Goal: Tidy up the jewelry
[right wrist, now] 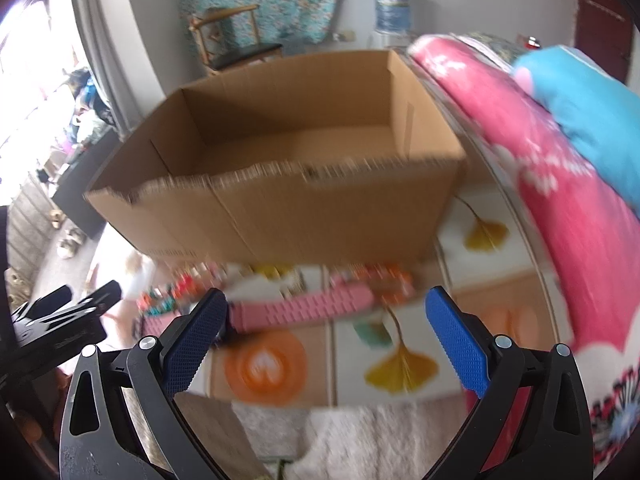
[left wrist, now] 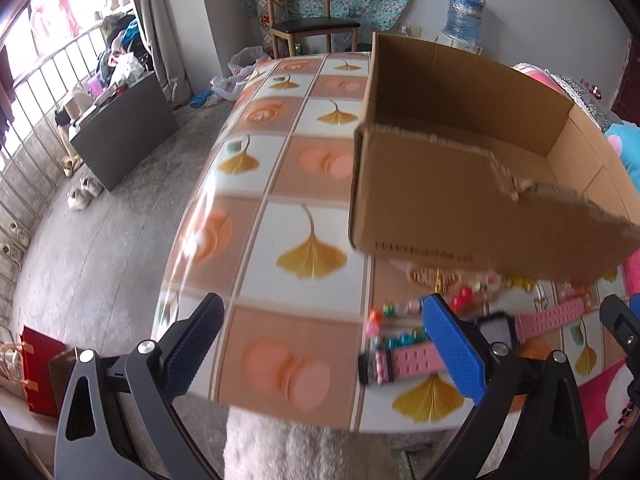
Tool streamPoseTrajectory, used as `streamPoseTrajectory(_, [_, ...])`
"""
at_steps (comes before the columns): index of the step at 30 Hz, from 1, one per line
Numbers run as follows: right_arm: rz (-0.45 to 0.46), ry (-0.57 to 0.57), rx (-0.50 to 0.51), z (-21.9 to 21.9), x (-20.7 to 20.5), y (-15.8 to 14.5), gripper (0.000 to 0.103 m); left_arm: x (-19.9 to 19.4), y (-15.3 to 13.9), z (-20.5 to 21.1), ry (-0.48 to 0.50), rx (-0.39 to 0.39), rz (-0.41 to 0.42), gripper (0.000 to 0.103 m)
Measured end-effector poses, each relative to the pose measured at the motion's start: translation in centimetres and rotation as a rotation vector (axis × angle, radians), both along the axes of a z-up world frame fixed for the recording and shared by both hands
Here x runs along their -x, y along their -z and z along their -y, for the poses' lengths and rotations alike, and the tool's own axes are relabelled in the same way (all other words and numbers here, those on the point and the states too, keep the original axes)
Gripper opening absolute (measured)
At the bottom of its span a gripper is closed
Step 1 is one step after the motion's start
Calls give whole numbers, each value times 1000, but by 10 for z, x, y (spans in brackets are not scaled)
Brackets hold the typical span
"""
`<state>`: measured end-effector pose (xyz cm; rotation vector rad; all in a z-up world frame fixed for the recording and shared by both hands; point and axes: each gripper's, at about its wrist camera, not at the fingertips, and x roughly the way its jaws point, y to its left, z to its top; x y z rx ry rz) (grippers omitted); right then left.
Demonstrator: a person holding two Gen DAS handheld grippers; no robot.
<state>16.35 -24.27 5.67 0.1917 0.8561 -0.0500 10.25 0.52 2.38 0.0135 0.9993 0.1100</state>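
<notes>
Pink watch (left wrist: pixel 416 356) laid flat on bench (left wrist: pixel 304 240), just before cardboard box (left wrist: pixel 460 200), bead bracelets (left wrist: pixel 400 312) beside. Judged light; strap soft, bendy; stiff black case best pinched. Left gripper (left wrist: pixel 324 344) spread wide, empty. Right gripper (right wrist: pixel 328 336) spread wide, empty.

A matt corrugated cardboard box (left wrist: pixel 460 200) with a torn, rough top edge sits on a glossy printed tablecloth (left wrist: pixel 280 184), near a ridged pink rubbery watch strap (left wrist: pixel 416 360).
</notes>
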Motion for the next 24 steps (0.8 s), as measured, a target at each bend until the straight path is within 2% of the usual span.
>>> streamPoseTrajectory(3, [1,-27,-20,2,-20,-2,96,-22,2,3,12,-27,-11,98])
streamPoseTrajectory(13, [-2,-49,-82,14,-72,-6,96,-76,3,3,27,-48,-19,98])
streamPoseTrajectory(18, [-7,-29,-37,15,-88,-6,96,-101,9,1,24,-45,-27,98])
streamPoseTrajectory(24, [-21,-41,79,18,-61,-3,96,-75,14,-14,31,-37,-26,98])
